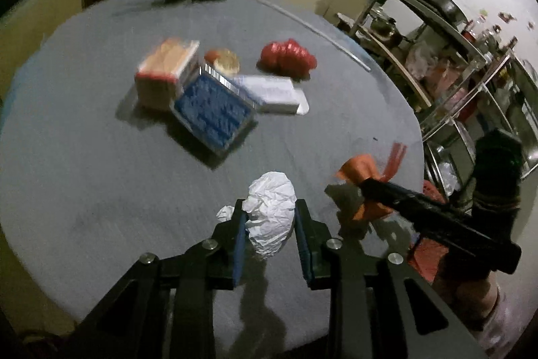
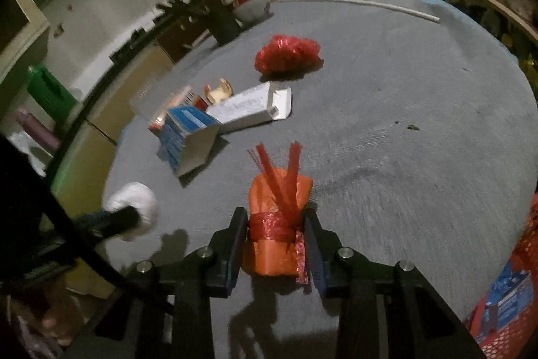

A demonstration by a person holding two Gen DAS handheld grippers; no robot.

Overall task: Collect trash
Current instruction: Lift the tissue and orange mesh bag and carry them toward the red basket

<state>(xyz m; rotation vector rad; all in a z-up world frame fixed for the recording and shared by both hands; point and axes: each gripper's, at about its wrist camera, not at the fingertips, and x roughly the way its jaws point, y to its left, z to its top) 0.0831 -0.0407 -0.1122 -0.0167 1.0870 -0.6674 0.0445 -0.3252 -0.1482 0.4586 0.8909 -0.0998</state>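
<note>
My left gripper (image 1: 269, 217) is shut on a crumpled white paper ball (image 1: 270, 214) and holds it above the grey round table (image 1: 84, 174). My right gripper (image 2: 275, 224) is shut on an orange plastic roll tied with red film (image 2: 275, 224), with red strips sticking out of its top. The roll also shows in the left wrist view (image 1: 359, 177), and the paper ball in the right wrist view (image 2: 134, 207). A crumpled red plastic bag (image 1: 289, 58) (image 2: 287, 56) lies further back on the table.
A blue box (image 1: 212, 110) (image 2: 185, 137), a white carton (image 1: 269, 93) (image 2: 248, 110), an orange-and-white box (image 1: 166, 73) and a tape roll (image 1: 225, 61) lie mid-table. A white rod (image 2: 353, 4) lies at the far edge. A metal shelf rack (image 1: 454, 73) stands to the right.
</note>
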